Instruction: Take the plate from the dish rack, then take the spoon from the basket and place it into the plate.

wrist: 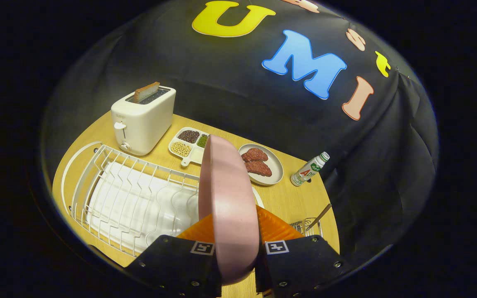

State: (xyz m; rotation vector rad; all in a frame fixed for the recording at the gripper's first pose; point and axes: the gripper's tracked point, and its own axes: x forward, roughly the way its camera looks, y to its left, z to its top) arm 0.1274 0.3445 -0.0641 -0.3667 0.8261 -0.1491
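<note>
Pink and smooth, the plate [227,207] stands on edge, pinched between the fingers of our gripper [238,256] so it clears the wire dish rack [131,198] just below. We judge the spoon [319,217] comes next: its thin handle pokes from the small wire basket [304,227] beside the rack, awaiting a flat plate.
</note>
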